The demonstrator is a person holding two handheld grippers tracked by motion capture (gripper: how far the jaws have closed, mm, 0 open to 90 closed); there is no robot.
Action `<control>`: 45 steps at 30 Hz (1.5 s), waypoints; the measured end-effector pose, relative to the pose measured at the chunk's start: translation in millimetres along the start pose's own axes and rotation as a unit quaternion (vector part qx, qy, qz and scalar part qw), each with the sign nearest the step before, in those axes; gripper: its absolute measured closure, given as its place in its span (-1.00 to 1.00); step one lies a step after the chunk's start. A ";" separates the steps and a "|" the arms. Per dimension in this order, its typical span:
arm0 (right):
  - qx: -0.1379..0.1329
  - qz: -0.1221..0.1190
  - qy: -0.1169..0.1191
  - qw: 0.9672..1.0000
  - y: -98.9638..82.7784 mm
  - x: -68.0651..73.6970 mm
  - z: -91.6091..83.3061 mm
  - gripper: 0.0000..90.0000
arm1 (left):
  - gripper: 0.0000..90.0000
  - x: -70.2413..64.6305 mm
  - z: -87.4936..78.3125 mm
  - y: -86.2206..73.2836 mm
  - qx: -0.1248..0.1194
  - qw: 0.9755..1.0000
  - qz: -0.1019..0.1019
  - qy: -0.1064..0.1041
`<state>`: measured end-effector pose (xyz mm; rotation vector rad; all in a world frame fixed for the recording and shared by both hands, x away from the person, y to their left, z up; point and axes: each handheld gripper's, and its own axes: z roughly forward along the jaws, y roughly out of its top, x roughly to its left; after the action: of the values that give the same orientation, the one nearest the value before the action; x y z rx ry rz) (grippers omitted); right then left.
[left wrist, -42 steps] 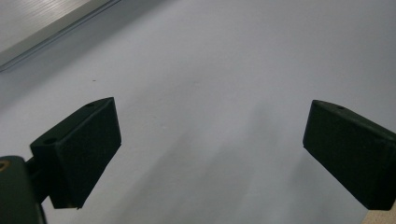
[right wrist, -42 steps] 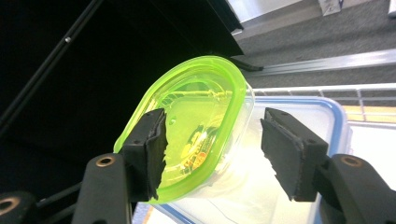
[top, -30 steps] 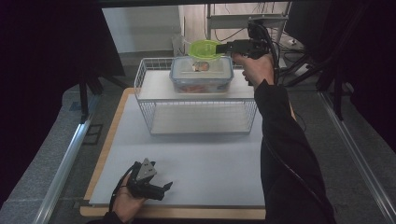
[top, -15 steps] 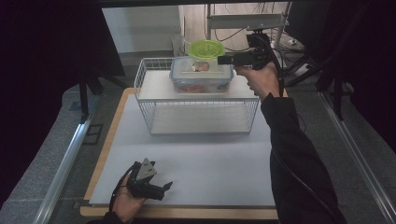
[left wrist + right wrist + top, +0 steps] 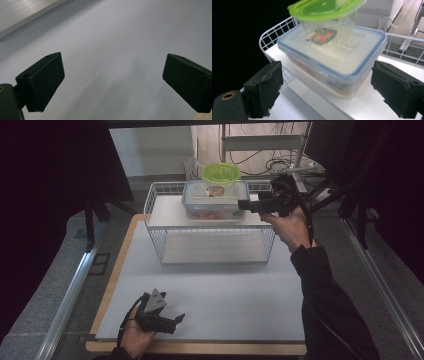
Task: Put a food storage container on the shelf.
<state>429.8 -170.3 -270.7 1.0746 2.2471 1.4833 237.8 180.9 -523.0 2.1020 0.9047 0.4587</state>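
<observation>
A clear rectangular container with a blue-rimmed lid [image 5: 215, 202] [image 5: 332, 62] sits on the top shelf of a white wire rack [image 5: 212, 227]. A small clear tub with a green lid [image 5: 220, 176] [image 5: 324, 11] stands on top of it. My right gripper [image 5: 241, 205] [image 5: 324, 87] is open just to the right of the container, its jaws spread wide on either side of the container's near corner without touching it. My left gripper [image 5: 179, 320] [image 5: 112, 82] is open low over the white mat [image 5: 220, 295] near the table's front edge, with nothing between its jaws.
The white mat covers a wooden board [image 5: 115, 280] on the table. The rack's lower shelf [image 5: 215, 252] is bare. Metal rails [image 5: 70, 290] run along both sides of the table. Cables and a metal stand [image 5: 270, 155] lie behind the rack.
My right gripper has let go of the green-lidded tub, which now stands on the container, and has moved down and right to the container's side. The left gripper has stayed put.
</observation>
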 end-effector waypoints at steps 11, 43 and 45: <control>0.006 -0.039 -0.005 0.999 -42.3 9.8 -14.1 -0.85 | -0.92 -0.4 0.4 0.1 0.000 1.000 0.000 0.000; 0.042 -0.101 -0.041 0.993 -170.9 31.8 -32.7 -1.00 | -0.92 -1.0 0.3 0.4 -0.008 1.000 0.005 0.000; 0.044 -0.104 -0.045 0.993 -180.8 32.5 -32.0 -1.00 | -0.92 -1.0 0.5 0.4 -0.008 1.000 0.006 -0.001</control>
<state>309.0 -208.6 -407.4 0.8814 2.2998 1.2384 237.6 179.7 -523.0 2.0936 0.8843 0.4690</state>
